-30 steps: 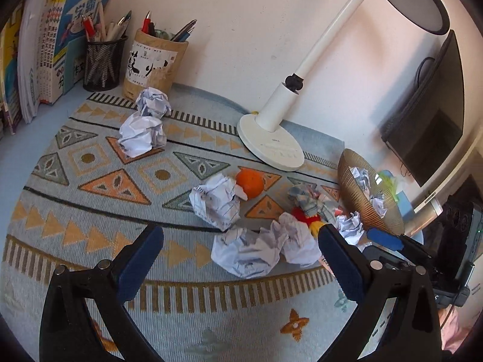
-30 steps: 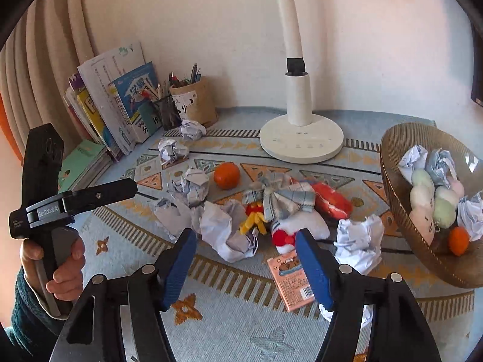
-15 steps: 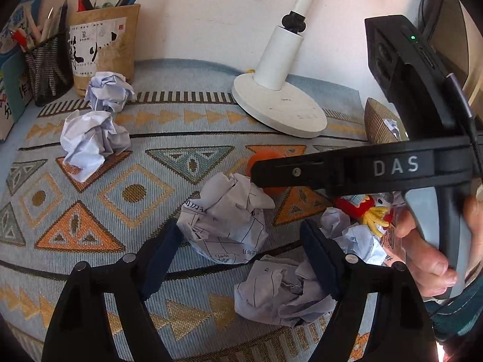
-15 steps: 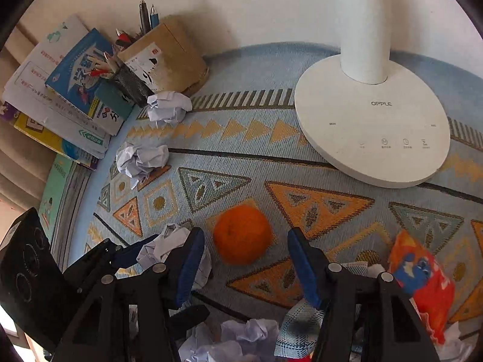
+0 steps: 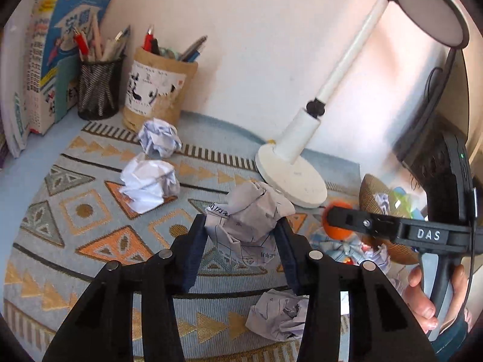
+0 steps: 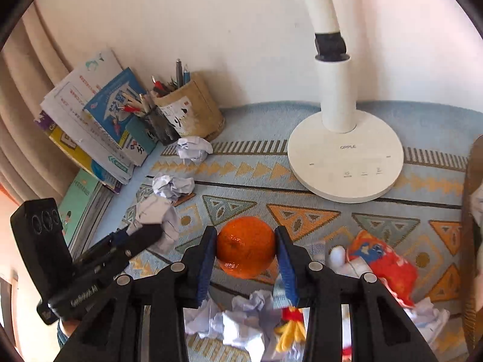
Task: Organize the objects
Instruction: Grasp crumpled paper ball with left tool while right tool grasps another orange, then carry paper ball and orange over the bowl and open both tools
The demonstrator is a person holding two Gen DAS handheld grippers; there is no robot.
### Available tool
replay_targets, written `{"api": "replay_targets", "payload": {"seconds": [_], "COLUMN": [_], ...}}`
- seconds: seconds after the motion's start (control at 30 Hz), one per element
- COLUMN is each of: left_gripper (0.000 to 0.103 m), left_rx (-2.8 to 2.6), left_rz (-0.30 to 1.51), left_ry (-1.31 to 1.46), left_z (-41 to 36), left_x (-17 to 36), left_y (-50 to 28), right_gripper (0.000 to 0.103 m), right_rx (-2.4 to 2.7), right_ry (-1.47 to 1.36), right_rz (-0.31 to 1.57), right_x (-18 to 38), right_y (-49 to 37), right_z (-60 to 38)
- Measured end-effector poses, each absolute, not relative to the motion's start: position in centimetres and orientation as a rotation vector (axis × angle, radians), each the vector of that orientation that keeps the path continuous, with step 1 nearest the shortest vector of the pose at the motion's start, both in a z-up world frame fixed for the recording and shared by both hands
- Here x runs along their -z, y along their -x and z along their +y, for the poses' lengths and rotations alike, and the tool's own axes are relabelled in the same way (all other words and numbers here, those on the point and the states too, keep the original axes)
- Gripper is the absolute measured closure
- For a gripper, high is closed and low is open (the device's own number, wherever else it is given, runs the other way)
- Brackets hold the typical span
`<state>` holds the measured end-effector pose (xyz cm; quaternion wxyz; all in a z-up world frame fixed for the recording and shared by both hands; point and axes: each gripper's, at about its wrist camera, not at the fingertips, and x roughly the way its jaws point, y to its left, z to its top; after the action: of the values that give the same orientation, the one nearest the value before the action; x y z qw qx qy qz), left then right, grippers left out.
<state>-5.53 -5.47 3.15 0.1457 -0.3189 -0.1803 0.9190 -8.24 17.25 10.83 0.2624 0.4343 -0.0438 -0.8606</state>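
Fingers just closed: left gripper (image 5: 241, 235) on paper wad (image 5: 250, 220), right gripper (image 6: 246, 252) on orange (image 6: 245, 246).

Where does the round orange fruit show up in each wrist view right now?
Left wrist: the round orange fruit sits right of centre, mostly hidden behind the right gripper's black finger.
Right wrist: it sits at centre, clamped between the blue pads.
Shared landmark: the white lamp base.

A bright orange mandarin (image 6: 245, 246) sits between blue-padded black tongs (image 6: 246, 259) on a pale blue mat (image 6: 302, 208) patterned with orange, yellow and grey-green triangles, beside white crumpled paper (image 6: 172, 184), a white lamp base (image 6: 345, 166) and a red-and-orange toy (image 6: 383, 265).
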Motion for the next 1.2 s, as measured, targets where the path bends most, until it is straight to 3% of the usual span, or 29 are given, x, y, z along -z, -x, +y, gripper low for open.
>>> {"api": "replay_targets", "payload": {"seconds": [0.1, 0.2, 0.4, 0.5, 0.63, 0.67, 0.77, 0.8, 0.9, 1.03, 1.07, 1.1, 1.13, 1.2], "left_gripper": [0.061, 0.061, 0.061, 0.060, 0.046, 0.031, 0.010, 0.010, 0.010, 0.014, 0.023, 0.029, 0.045, 0.048], "left_rx": [-2.636, -2.549, -2.406, -2.365, -2.381, -2.384, -2.393, -2.384, -2.385, -2.475, -2.488, -2.505, -2.522, -2.524], "left_rz": [-0.558, -0.546, -0.195, -0.124, -0.120, -0.133, -0.160, -0.171, -0.174, -0.035, 0.001, 0.035, 0.057, 0.029], "left_ry": [0.826, 0.842, 1.067, 1.120, 1.175, 1.191, 1.194, 1.186, 1.169, 1.232, 1.232, 1.228, 1.225, 1.229], "left_z": [-6.2, -4.7, 2.7, 4.5, 4.8, 4.6, 4.2, 4.2, 4.9, 7.3, 7.8, 8.2, 8.4, 8.3], "left_x": [-4.9, -4.8, -0.8, 0.7, 1.2, 1.3, 1.3, 1.3, 1.1, 1.5, 1.5, 1.4, 1.4, 1.2], "left_y": [1.6, -2.8, -8.2, -8.8, -8.7, -8.7, -9.3, -9.6, -10.0, -9.0, -9.0, -9.0, -9.0, -8.8], "right_gripper": [0.065, 0.065, 0.065, 0.065, 0.064, 0.063, 0.048, 0.041, 0.041, 0.041, 0.046, 0.063, 0.064, 0.064], "right_rx": [2.347, 2.289, 2.302, 2.313, 2.362, 2.359, 2.364, 2.375, 2.403, 2.461, 2.460, 2.452, 2.461, 2.487], "right_ry": [-1.145, -1.233, -1.344, -1.326, -1.318, -1.312, -1.276, -1.263, -1.242, -1.244, -1.253, -1.266, -1.259, -1.233], "right_rz": [-0.101, -0.131, -0.025, -0.050, 0.001, -0.009, -0.034, -0.034, 0.005, 0.121, 0.139, 0.162, 0.182, 0.183], "right_x": [-11.4, -8.3, -3.4, -3.4, -3.5, -3.6, -4.0, -4.1, -4.4, -3.9, -3.6, -3.2, -3.0, -3.3], "right_y": [3.2, -1.5, -7.3, -8.2, -9.0, -9.2, -9.6, -9.9, -10.1, -10.3, -10.3, -10.2, -10.3, -10.5], "right_z": [20.9, 23.0, 24.4, 25.3, 25.8, 26.0, 26.3, 26.3, 25.8, 24.9, 24.7, 24.5, 24.3, 24.4]}}
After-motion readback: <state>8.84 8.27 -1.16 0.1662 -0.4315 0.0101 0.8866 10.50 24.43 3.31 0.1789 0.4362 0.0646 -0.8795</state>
